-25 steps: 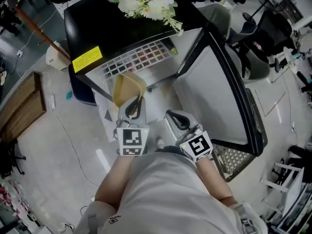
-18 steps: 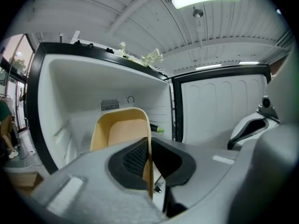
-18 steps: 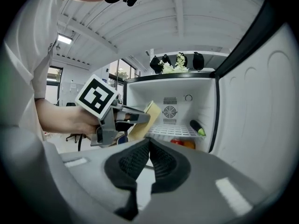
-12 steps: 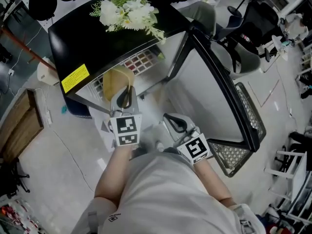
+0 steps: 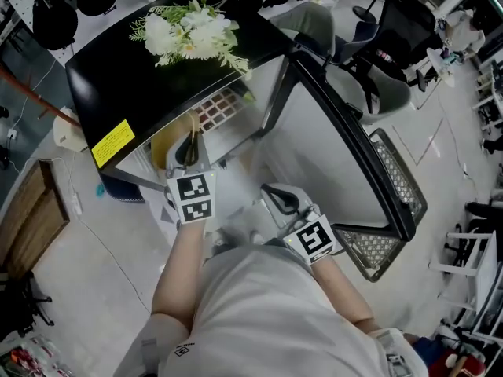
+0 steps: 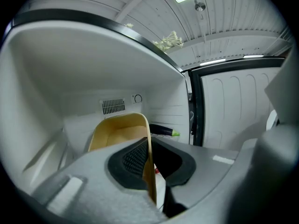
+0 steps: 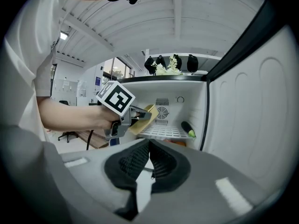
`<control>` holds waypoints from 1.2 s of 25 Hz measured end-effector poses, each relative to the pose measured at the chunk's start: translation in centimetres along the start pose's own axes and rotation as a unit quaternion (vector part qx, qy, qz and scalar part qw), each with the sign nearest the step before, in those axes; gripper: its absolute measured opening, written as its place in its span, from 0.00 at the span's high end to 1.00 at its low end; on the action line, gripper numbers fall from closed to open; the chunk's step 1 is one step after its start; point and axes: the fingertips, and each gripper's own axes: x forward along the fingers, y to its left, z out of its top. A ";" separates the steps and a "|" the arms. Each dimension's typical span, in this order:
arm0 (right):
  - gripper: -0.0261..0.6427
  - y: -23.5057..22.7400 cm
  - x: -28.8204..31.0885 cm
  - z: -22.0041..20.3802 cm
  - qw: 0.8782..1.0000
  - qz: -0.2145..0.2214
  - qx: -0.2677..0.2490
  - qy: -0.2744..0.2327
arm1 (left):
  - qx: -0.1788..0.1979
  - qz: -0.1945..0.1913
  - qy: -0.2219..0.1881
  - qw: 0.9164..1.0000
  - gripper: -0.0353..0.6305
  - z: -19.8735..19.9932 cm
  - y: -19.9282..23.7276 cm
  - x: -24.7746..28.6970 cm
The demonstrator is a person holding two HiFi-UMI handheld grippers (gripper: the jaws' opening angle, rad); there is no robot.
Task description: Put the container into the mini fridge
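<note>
Pinching thin side wall of tan container [image 6: 117,135] with left tool [image 6: 150,174], likely an edge grip to slide it through the mini fridge [image 5: 149,69] opening. Inside upper compartment now, above wire shelf [image 7: 163,132], seemingly not set down. Long axis toward back wall, far end tipped up slightly. Holding right tool [image 7: 148,161] pressed together, empty, low beside open door [image 5: 346,136], probably to stay clear.
</note>
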 end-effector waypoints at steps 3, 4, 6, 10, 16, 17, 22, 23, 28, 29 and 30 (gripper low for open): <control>0.95 -0.2 0.2 0.1 1.000 -0.004 0.000 0.001 | 0.007 -0.001 0.005 1.000 0.91 -0.1 0.3 0.9; 0.95 -0.3 0.2 0.1 1.000 -0.004 0.000 0.001 | 0.011 -0.001 0.008 1.000 0.91 -0.1 0.4 1.2; 0.95 -0.3 0.4 0.1 1.000 -0.004 0.000 0.001 | 0.021 -0.001 0.017 1.000 0.91 -0.4 0.6 1.7; 0.95 -0.4 0.7 0.2 1.000 -0.006 0.003 -0.002 | 0.047 0.001 0.035 0.998 0.91 -1.1 1.2 2.8; 0.96 -0.6 0.9 0.1 1.000 -0.008 0.004 0.001 | 0.079 0.005 0.049 0.996 0.91 -1.6 2.0 4.1; 0.96 -0.6 1.0 0.1 1.000 -0.008 0.004 0.001 | 0.085 0.006 0.051 0.995 0.91 -1.7 2.1 4.3; 0.95 -0.7 1.1 0.0 1.000 -0.008 0.004 0.003 | 0.111 0.011 0.059 0.992 0.91 -2.0 2.5 5.4; 0.95 -0.7 1.0 0.0 1.000 -0.008 0.004 0.003 | 0.113 0.012 0.061 0.992 0.91 -2.1 2.6 5.5; 0.95 -1.0 0.9 0.0 1.000 -0.009 0.006 0.003 | 0.133 0.019 0.076 0.988 0.91 -2.5 3.4 6.2; 0.96 -1.0 0.9 0.0 1.000 -0.009 0.006 0.003 | 0.136 0.021 0.078 0.987 0.91 -2.6 3.6 6.4; 0.95 -1.1 0.9 -0.1 1.000 -0.009 0.007 0.003 | 0.138 0.023 0.081 0.987 0.91 -2.6 3.8 6.5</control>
